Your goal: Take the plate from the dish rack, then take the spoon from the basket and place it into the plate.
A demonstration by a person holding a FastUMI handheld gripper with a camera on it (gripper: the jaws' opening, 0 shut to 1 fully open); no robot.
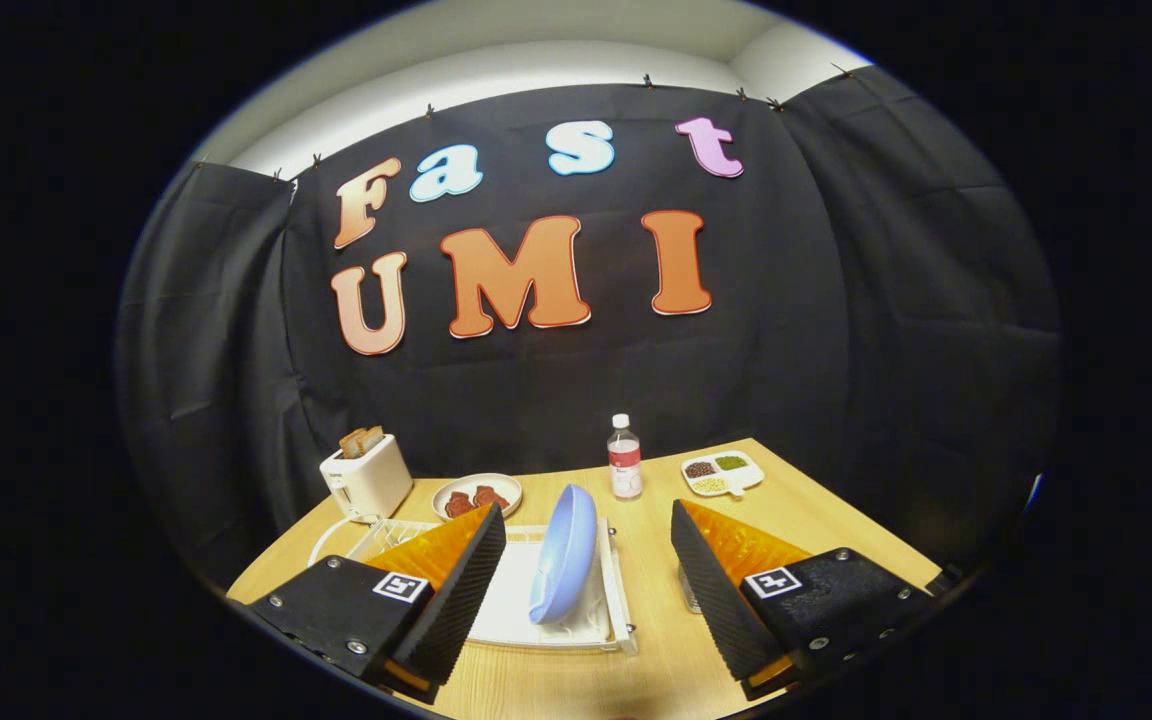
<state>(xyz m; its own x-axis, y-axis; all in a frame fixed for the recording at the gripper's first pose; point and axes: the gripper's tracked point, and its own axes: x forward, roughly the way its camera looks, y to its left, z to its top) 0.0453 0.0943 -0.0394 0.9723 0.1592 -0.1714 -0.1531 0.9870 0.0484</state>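
Plate (564, 552) stands on edge in dish rack (616, 590) between the spread, empty gripper (588, 570) fingers (first step); next, advance and clamp its rim.

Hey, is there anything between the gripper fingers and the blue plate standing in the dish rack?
Nothing visible does. The open gripper has the blue plate on edge in the dish rack, between its spread fingers.

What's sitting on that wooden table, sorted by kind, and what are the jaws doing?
Dishes: 3 (blue plate upright in white dish rack, small round plate, white divided dish)
Racks: 1
Toasters: 1 (white)
Bottles: 1 (clear plastic)
Total: 6
Gripper jaws open, holding nothing.
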